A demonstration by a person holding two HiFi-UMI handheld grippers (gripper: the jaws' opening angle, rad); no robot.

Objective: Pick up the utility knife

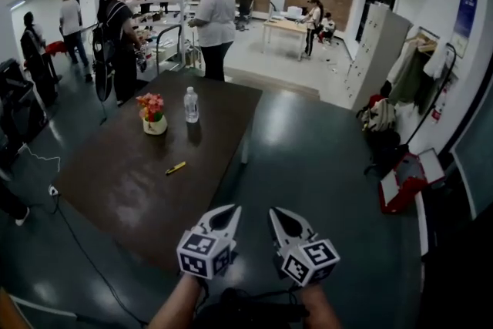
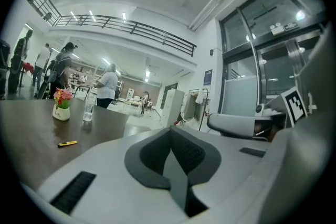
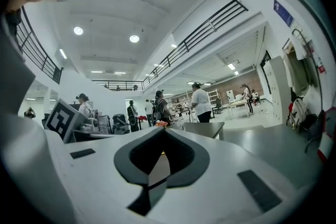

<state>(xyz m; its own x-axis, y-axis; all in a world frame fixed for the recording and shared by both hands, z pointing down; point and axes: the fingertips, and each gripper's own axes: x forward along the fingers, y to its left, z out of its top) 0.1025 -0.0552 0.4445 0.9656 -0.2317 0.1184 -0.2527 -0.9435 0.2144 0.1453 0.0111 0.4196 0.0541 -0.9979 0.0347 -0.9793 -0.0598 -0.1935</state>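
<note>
From the head view I get the whole layout. The utility knife, a small yellow sliver, lies flat on the dark table at about 11 o'clock from my left gripper, well apart from it. The flower pot stands at 11 o'clock of the knife and the water bottle nearer 12 to 1 o'clock, both farther up the table. My right gripper sits just beside the left one, both by the table's near corner.

The left gripper view looks low across the tabletop. There the knife shows at 9 o'clock of the left gripper, with the pot and bottle behind it. Its jaws are clenched tip to tip on nothing.

The right gripper is likewise clenched and empty. Its own jaws cover the tabletop, so I cannot pick out the knife in that view; only the flower tops peek above the tips.

The knife is too small for me to tell which end carries the blade, and the head view's lower edge cuts off the forearms behind both grippers
</note>
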